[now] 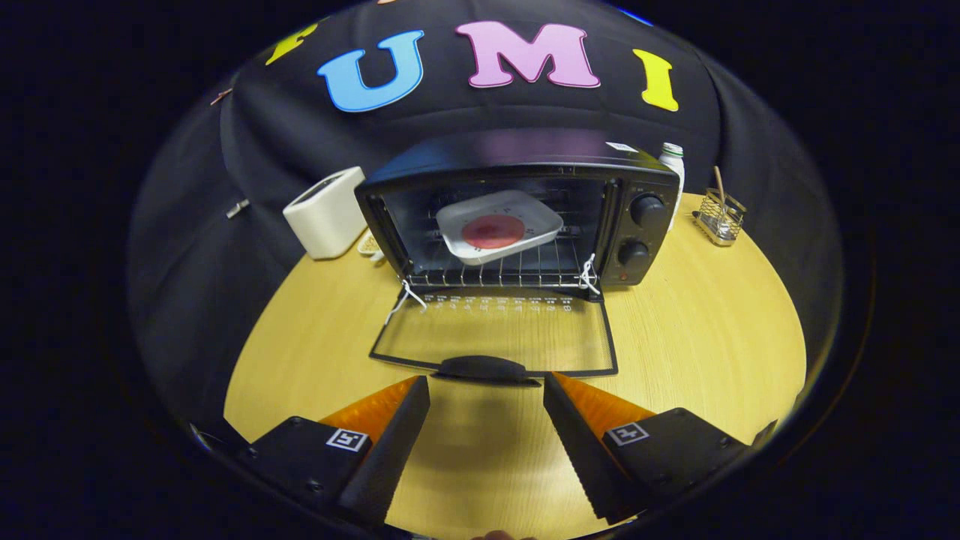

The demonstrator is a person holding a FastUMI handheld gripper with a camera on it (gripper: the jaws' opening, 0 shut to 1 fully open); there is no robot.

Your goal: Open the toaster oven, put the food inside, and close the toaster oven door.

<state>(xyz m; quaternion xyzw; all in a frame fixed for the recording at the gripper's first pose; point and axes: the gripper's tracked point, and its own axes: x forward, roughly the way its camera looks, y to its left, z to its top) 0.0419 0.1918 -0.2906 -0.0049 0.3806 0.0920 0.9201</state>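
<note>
**Standing open: toaster oven with plate inside, gripper empty at the door handle**

Standing on a round wooden table (697, 337), black toaster oven (517, 217) with door (499, 334) dropped fully flat toward the gripper. Glass panel of the door resting level just above the tabletop, wood grain visible through it. Black handle (484, 369) at the near edge of the door, just ahead of the fingertips and centred between them.

Inside the oven: white square plate (499, 225) lying on the wire rack (499, 271), slightly tilted, carrying a round red piece of food (493, 232). White cords (589, 276) tied at both front corners of the rack, near the hinges. Two black knobs (646, 210) stacked on the right-hand panel of the oven.

Gripper (486, 394): spread wide, nothing held. Both fingers (397, 442) clear of the handle, apart from it, hovering above bare tabletop. Orange backing visible on the outer side of each finger.

Surroundings: white toaster (326, 212) just left of the oven, well apart from the fingers. Small pale object partly hidden between the toaster and the oven, not identifiable. White bottle (673, 161) behind the oven's right rear corner. Wire basket (720, 217) with a stick upright in it, farther right near the table edge.
</note>
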